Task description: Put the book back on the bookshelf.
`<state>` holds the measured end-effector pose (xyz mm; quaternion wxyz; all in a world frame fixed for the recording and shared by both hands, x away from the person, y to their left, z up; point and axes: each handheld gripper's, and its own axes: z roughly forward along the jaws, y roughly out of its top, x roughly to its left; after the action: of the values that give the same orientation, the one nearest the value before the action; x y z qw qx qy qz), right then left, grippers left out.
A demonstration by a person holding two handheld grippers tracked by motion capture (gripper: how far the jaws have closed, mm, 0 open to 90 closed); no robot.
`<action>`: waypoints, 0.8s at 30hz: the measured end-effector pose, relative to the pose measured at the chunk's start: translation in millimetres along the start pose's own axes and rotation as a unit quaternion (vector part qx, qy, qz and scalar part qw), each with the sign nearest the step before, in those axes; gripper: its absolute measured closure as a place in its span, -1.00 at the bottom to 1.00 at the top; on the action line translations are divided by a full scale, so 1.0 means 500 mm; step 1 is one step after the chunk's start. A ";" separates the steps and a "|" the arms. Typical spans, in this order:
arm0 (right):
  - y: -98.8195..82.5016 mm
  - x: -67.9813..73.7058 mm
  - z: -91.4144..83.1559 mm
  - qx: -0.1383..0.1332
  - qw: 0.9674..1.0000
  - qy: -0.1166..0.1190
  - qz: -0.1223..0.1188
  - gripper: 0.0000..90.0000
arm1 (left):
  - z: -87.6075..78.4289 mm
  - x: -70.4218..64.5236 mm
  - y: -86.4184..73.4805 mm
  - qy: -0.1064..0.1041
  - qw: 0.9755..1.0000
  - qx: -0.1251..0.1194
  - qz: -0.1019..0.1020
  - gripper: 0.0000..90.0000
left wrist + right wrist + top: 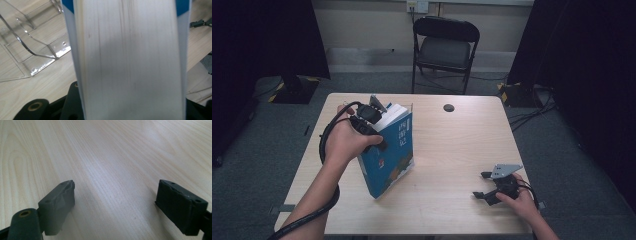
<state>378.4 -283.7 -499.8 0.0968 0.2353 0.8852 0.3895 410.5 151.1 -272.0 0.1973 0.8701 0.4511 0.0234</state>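
Currently the left gripper (379, 136) is clamped on a thick blue-covered book (389, 160), gripping across the page block near its top edge. Book stands tilted on the wooden table (452, 150), left of centre, lower corner touching the tabletop at the near side, top leaning toward the far side. Cover shows white lettering plus some orange and green artwork, too small to read.

In the left gripper view the white page edge (130, 60) runs straight up between the jaws, with a blue cover strip on either side. A clear acrylic book stand (32, 47) sits on the table just beside the book, on that view's left. In the high view the stand's clear edge (411, 107) is barely visible just behind the book on the far side.

Right gripper (492, 192) sits at the near right of the table, well apart from the book, a hand (521, 200) on it. Jaws spread wide, nothing between them, just bare wood grain (115, 165) in the right gripper view.

Small dark round object (449, 107) lies on the far part of the table. A black folding chair (444, 47) stands beyond the far edge.
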 end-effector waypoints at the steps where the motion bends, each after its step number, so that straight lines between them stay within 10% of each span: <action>1: 0.000 0.000 0.000 0.000 1.000 0.000 0.000 -0.68 | 0.000 0.001 -0.001 0.001 1.000 -0.002 -0.002 0.37; 24: 0.000 -0.001 -0.001 0.002 1.000 -0.002 0.000 -0.68 | -0.011 0.036 0.017 0.020 0.999 -0.003 -0.033 0.37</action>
<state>378.5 -284.0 -499.5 0.0982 0.2359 0.8859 0.3872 426.7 162.7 -266.5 0.1920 0.8537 0.4829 0.0357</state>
